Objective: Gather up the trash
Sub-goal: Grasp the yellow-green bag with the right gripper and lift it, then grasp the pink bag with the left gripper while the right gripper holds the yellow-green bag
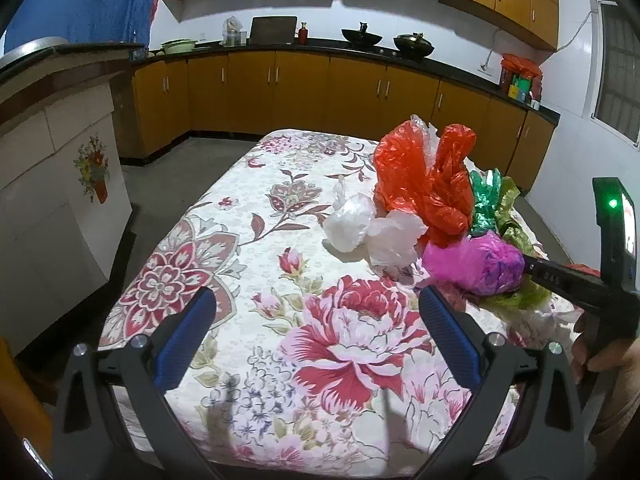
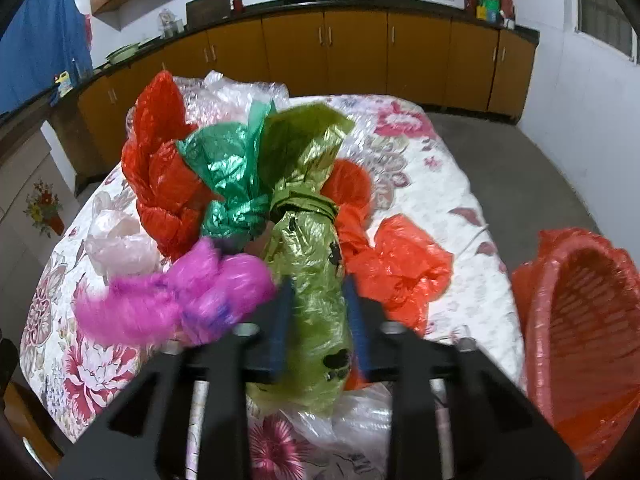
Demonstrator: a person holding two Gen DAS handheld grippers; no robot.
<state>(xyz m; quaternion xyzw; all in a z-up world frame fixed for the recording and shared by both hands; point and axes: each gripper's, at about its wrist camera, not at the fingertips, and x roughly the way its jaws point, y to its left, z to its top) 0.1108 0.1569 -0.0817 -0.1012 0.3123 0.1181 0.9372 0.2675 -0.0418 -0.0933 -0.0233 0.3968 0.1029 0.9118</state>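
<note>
- Nearest in the right wrist view: right gripper [image 2: 318, 300], blue pads [image 2: 280, 320] pinching an olive-green knotted plastic bag [image 2: 316, 280] from both sides, bag bulging below and above the pads.
- Just left of that grip: magenta plastic bag [image 2: 180, 300], blurred, touching the olive-green one.
- At the right edge, beside the table: red woven basket [image 2: 580, 320] lined with red plastic, tilted toward the camera, inside showing only the weave and liner.
- Under the gripper: clear crumpled plastic [image 2: 352, 420] on the floral tablecloth [image 2: 460, 280].
- Right of the olive-green bag: loose orange-red bag [image 2: 400, 264] lying on the cloth.
- Behind the grip: dark green knotted bag [image 2: 236, 184], then a tall red bag [image 2: 160, 168] to the left, a pale white bag [image 2: 116, 244] at the pile's left side.
- Farthest on the table: clear bubble-like plastic sheet [image 2: 236, 92] behind the pile.
- In the left wrist view: left gripper [image 1: 318, 308] spread wide over bare tablecloth, nothing between its blue pads [image 1: 184, 340], well to the left of the bag pile.
- Beyond it: two white bags [image 1: 372, 228] beside the red bag, magenta bag at the right gripper's tip.
- Far background: orange kitchen cabinets [image 1: 300, 92] under a dark counter with two woks [image 1: 388, 38].
</note>
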